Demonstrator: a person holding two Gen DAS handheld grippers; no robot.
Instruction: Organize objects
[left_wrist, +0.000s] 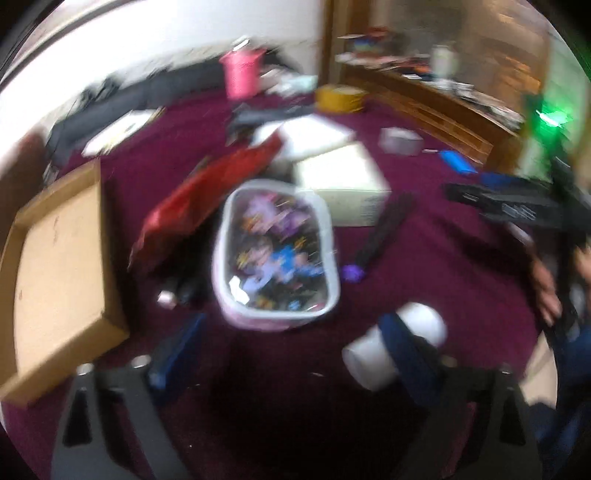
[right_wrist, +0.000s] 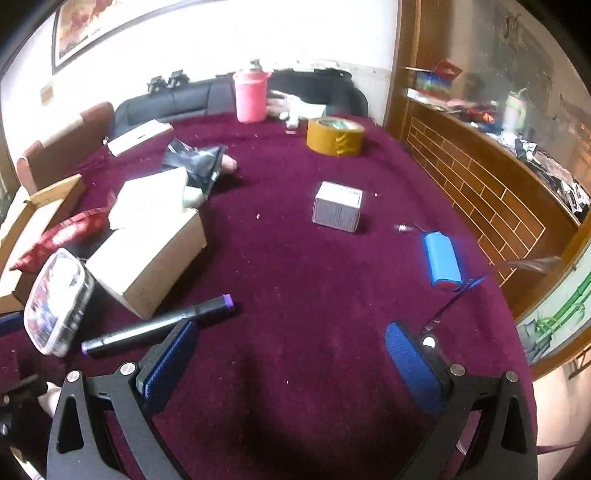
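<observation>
- The clear lidded container (left_wrist: 275, 254), packed with small coloured items, lies on the maroon cloth of the table (right_wrist: 295, 258) at its near left; the left wrist view is heavily smeared and its contents cannot be made out.
- One black marker with purple ends (right_wrist: 159, 325) lies just right of the container; the right wrist view shows its whole length, partly behind a blue pad.
- One white cylinder (left_wrist: 395, 347) shows only in the left wrist view, lying near the camera behind the right-hand pad; whether pad and cylinder touch cannot be told through the blur.
- The left gripper (left_wrist: 291, 358) has its jaws spread wide with nothing clamped between them.
- The right gripper (right_wrist: 291, 354) stands wide open over bare cloth, holding nothing.
- Two pale boxes (right_wrist: 147, 240) sit stacked just beyond the container, with a red bag (right_wrist: 66, 232) to their left, partly hidden.
- One open cardboard box (left_wrist: 59, 273) is cut off at the left edge.
- One small white box (right_wrist: 338, 206) stands mid-table; one blue battery pack (right_wrist: 443, 264) lies to its right.
- One tape roll (right_wrist: 334, 136) and one pink bottle (right_wrist: 251, 96) stand at the far side.
</observation>
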